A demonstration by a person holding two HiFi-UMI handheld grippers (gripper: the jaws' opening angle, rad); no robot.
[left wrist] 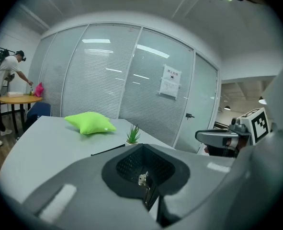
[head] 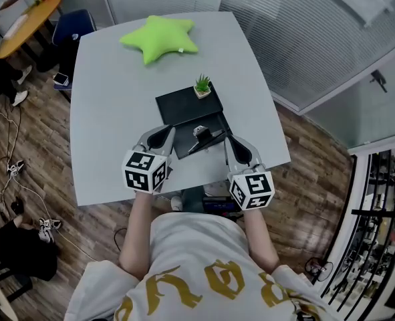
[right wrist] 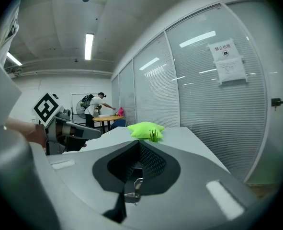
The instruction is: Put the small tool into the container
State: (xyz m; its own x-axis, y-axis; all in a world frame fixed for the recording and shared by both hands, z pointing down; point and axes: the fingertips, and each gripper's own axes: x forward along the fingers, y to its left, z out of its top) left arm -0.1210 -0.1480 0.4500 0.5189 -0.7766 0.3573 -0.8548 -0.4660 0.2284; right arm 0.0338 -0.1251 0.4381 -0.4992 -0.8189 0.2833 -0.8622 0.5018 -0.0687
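A flat black container [head: 187, 105] lies in the middle of the grey table [head: 110, 112], with a second black panel in front of it. On that front panel rests the small tool [head: 200, 133], which has a silvery head and a dark handle. My left gripper [head: 162, 136] hovers just left of the tool, jaws shut and holding nothing. Just right of the tool is my right gripper [head: 233, 144], also shut and holding nothing. The tool is hidden in both gripper views, where each gripper's own jaws [left wrist: 143, 152] [right wrist: 139, 150] fill the lower half of the picture.
A small potted plant [head: 202, 85] stands on the container's far edge. A green star pillow [head: 160, 37] lies at the table's far end. Glass walls with blinds run along the right. A person [left wrist: 2, 95] stands by a round wooden table [head: 30, 19] at the far left.
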